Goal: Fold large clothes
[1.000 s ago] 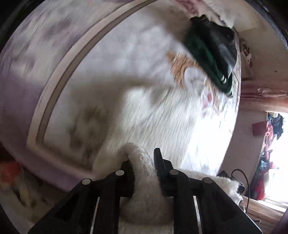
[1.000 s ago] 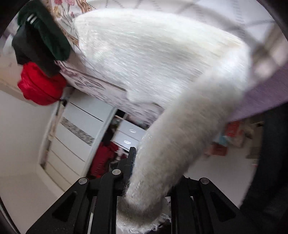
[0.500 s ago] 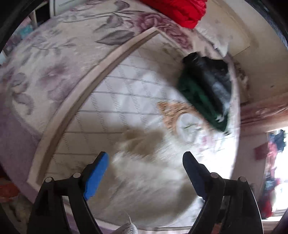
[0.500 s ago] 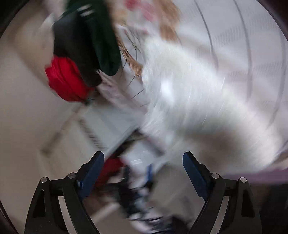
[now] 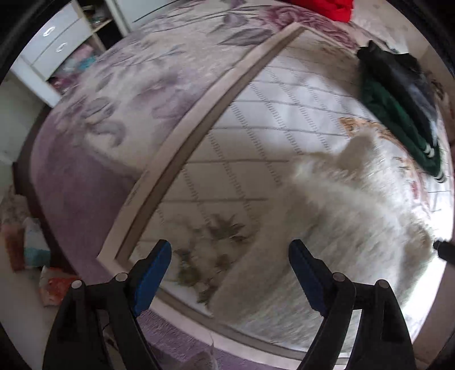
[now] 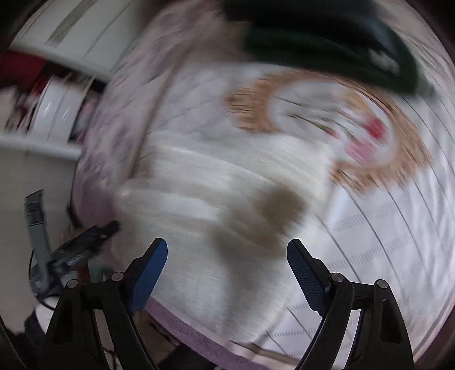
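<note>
A white fluffy garment lies in a heap on the quilted bed cover, near the bed's front edge. In the left wrist view my left gripper hangs above the cover just left of the garment, jaws wide apart, with nothing between the blue pads. The right wrist view is blurred by motion. There the white garment lies below my right gripper, which is open and holds nothing; its shadow falls on the fleece.
Dark green and black clothes lie piled at the far right of the bed, the same clothes at the top of the right view. A red garment sits at the far end. White drawers and floor clutter stand beside the bed.
Both grippers were shut on the white garment a second ago; both have let go and opened wide. The garment has dropped onto the bed. The right view has rolled and swung over the bed.
</note>
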Demonstrator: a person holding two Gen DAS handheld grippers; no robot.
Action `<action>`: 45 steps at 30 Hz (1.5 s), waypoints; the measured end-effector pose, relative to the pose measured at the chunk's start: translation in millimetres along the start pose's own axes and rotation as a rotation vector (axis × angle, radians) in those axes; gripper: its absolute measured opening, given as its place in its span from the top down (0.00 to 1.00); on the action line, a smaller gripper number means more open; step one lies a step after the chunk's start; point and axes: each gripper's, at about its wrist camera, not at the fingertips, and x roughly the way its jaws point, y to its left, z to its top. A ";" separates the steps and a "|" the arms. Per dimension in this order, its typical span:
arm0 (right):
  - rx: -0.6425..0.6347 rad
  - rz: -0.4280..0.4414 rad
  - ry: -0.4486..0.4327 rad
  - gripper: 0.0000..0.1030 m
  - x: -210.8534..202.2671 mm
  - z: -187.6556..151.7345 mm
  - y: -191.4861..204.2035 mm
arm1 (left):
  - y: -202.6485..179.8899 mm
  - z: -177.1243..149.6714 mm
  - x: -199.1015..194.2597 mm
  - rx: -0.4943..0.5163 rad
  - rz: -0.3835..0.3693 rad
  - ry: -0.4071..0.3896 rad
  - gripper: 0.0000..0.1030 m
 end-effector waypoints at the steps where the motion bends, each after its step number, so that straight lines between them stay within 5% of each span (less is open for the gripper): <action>1: -0.055 0.024 0.034 0.14 8.5 8.9 15.3 | 4.4 -5.7 3.5 -0.017 0.013 0.016 0.18; 5: -0.258 0.065 0.180 0.14 63.8 40.1 77.7 | 23.1 -22.6 6.8 -0.085 0.048 0.023 0.05; 6: -0.333 0.058 0.234 0.21 83.3 44.1 96.0 | 28.6 -26.4 7.0 -0.109 0.055 0.021 0.05; 7: -0.390 0.039 0.270 0.74 97.4 44.9 107.3 | 34.4 -29.8 7.2 -0.133 0.059 0.024 0.05; 8: -0.449 0.023 0.307 0.92 112.7 44.4 116.7 | 40.6 -33.5 8.0 -0.159 0.055 0.031 0.05; 9: -0.412 0.028 0.327 0.91 113.4 46.9 118.8 | 46.6 -37.4 8.8 -0.186 0.051 0.039 0.05; 11: -0.087 0.176 0.294 0.92 88.0 62.3 89.8 | 55.8 -43.8 7.1 -0.236 0.037 0.042 0.05; 14: 0.316 0.255 0.133 0.94 43.3 67.0 15.6 | 58.2 -47.7 7.8 -0.288 0.005 0.050 0.05; 18: 0.964 0.359 -0.058 0.96 24.5 2.8 -110.1 | 40.8 -39.6 6.3 -0.292 -0.042 0.035 0.05; 20: 1.087 0.241 0.000 0.96 29.2 -22.5 -142.4 | 23.2 -30.0 3.5 -0.252 -0.057 0.021 0.05; 24: 0.861 0.320 0.092 0.93 13.4 -18.8 -152.9 | -16.6 -7.4 -7.0 -0.144 -0.092 -0.014 0.05; 26: 0.730 0.274 0.056 0.66 -15.6 -12.1 -157.8 | -39.6 6.0 -13.7 -0.098 -0.121 -0.026 0.05; 27: 0.681 0.230 0.028 0.33 -27.8 -9.1 -162.7 | -50.5 13.0 -15.6 -0.080 -0.135 -0.029 0.05; 28: 0.624 0.173 -0.002 0.13 -37.5 -4.8 -168.7 | -65.6 21.3 -17.2 -0.057 -0.152 -0.023 0.05; 32: 0.423 0.033 0.013 0.13 -16.1 15.7 -203.2 | -112.6 47.2 -13.6 0.000 -0.218 -0.001 0.05; 36: 0.521 0.201 0.083 0.25 36.4 -3.4 -230.5 | -155.0 59.6 -0.9 0.080 -0.236 0.039 0.05; 40: 0.668 0.373 0.117 0.28 49.9 -48.0 -217.9 | -183.8 56.7 9.9 0.166 -0.172 0.059 0.05; 45: 0.636 0.405 0.152 0.28 43.5 -89.6 -210.2 | -206.3 45.2 33.8 0.267 -0.051 0.083 0.05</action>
